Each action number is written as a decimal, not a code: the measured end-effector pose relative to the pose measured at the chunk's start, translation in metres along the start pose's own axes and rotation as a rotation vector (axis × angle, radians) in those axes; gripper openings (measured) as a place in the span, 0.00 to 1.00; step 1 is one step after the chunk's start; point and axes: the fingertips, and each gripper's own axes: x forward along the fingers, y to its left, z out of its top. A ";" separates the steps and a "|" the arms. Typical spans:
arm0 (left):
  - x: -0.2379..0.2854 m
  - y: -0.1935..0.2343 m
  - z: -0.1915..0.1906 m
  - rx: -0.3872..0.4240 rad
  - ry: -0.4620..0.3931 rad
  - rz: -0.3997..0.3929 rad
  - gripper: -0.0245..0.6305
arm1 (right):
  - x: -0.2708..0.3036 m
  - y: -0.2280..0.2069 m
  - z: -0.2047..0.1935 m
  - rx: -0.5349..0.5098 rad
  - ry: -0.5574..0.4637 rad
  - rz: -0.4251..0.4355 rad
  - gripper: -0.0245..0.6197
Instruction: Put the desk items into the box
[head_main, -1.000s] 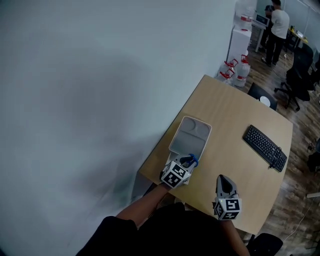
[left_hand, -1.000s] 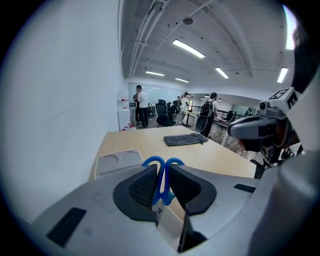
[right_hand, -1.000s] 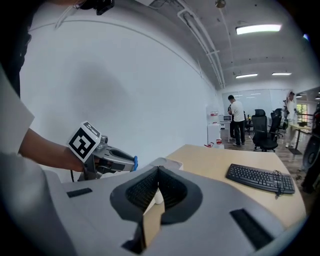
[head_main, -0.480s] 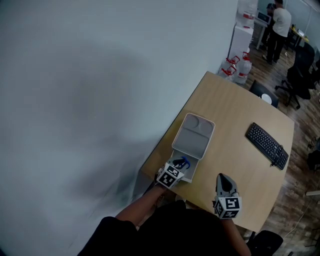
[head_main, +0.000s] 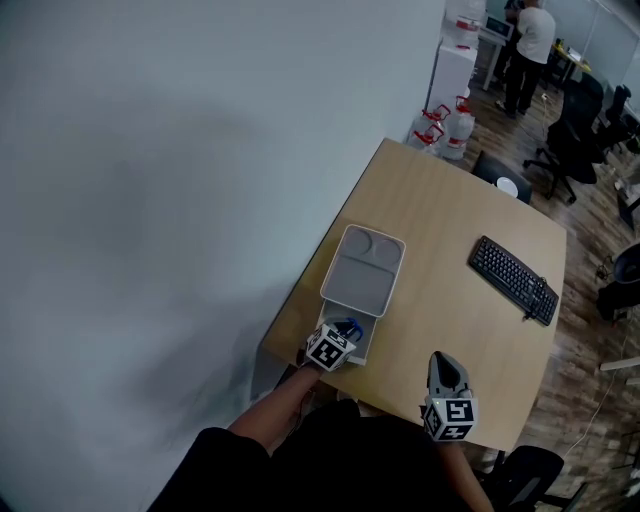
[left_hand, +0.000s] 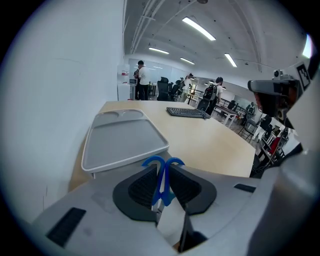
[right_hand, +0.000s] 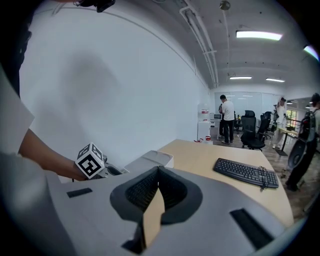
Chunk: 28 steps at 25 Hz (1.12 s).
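My left forearm (head_main: 272, 408) is bare and reaches up from the lower frame to the counter's (head_main: 440, 215) near-left corner. The left gripper (head_main: 342, 337) is tipped downward there. Its jaws are clenched on blue scissors (left_hand: 161, 182), handle loops pointing away from me, blades back toward the camera. The scissors hang over the near end of the gray box (head_main: 362, 270). The box lies along the counter's left edge, and a lighter section shows at that near end. I can't tell whether the scissors touch it.

The marker cube (head_main: 329, 347) on the left gripper shows only black-and-white square patterns, no words.

The right gripper (head_main: 442, 362) is at the counter's near edge, well apart from the box, pointing toward the far side at a shallow downward tilt. Its jaws are pressed together at the tips with nothing between them. Its cube (head_main: 448, 415) carries the same kind of squares.

A black keyboard (head_main: 512, 280) lies toward the right edge, and its key print is too small to read. Beyond the far corner stand water jugs (head_main: 445, 128) with red caps, and a person (head_main: 524, 45).
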 end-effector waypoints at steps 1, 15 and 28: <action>0.005 0.000 0.000 -0.001 0.008 -0.008 0.16 | -0.002 -0.003 -0.001 0.004 0.002 -0.012 0.13; 0.067 0.009 -0.023 -0.007 0.144 -0.028 0.16 | -0.031 -0.044 -0.013 0.054 0.027 -0.143 0.13; 0.073 0.020 -0.026 -0.049 0.129 0.037 0.19 | -0.039 -0.069 -0.025 0.091 0.024 -0.159 0.13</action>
